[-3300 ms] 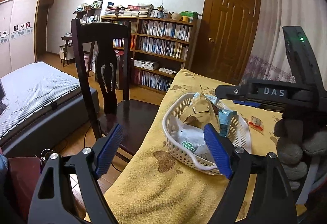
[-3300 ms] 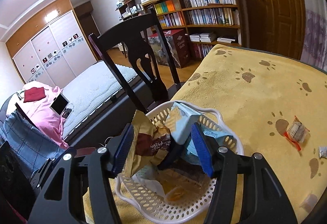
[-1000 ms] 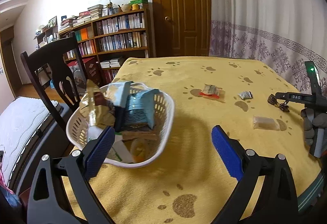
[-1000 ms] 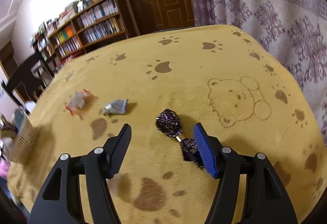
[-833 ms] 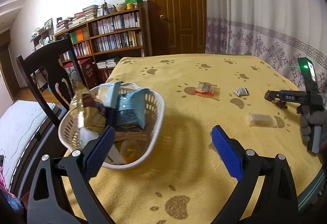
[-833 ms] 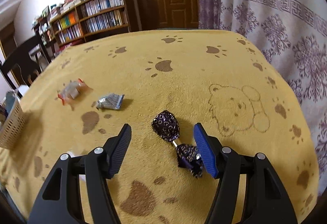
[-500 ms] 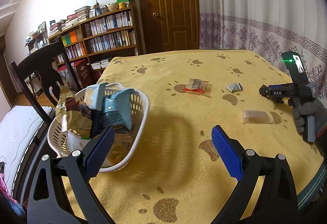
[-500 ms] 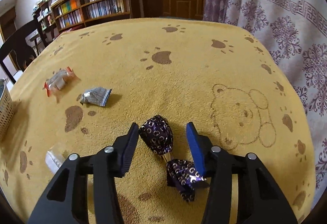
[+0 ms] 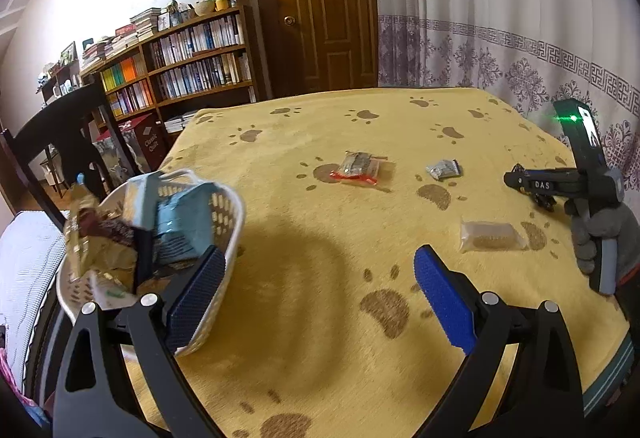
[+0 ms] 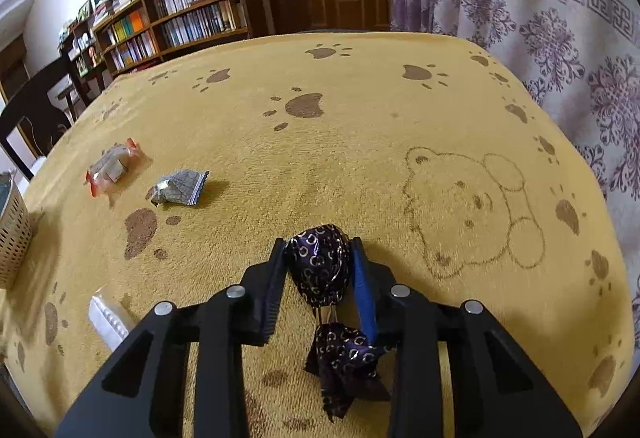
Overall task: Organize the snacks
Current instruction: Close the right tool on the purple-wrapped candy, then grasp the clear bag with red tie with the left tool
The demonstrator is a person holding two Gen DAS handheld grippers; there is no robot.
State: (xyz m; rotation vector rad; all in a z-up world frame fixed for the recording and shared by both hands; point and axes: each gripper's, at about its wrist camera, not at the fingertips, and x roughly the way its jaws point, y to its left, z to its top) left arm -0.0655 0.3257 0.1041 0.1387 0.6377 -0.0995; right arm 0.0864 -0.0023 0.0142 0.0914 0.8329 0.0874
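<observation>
A purple foil-wrapped candy (image 10: 320, 262) lies on the yellow paw-print cloth, and my right gripper (image 10: 319, 258) is shut on its round head; the twisted tail trails back between the fingers. From the left wrist view that right gripper (image 9: 520, 180) sits low at the table's right side, held by a gloved hand (image 9: 600, 234). A white basket (image 9: 224, 222) full of snack packets stands at the left edge. My left gripper (image 9: 320, 294) hovers open above the cloth beside the basket, holding nothing.
Loose snacks lie on the cloth: a red-edged packet (image 9: 358, 168), a small silver packet (image 9: 443, 169) and a clear bag of brown bits (image 9: 490, 236). A dark wooden chair (image 9: 60, 142) stands behind the basket. Bookshelves, a door and curtains line the walls.
My right gripper left the basket, crossed to the right side of the table and shut on the purple candy. My left gripper swung right, so the basket now sits at its left.
</observation>
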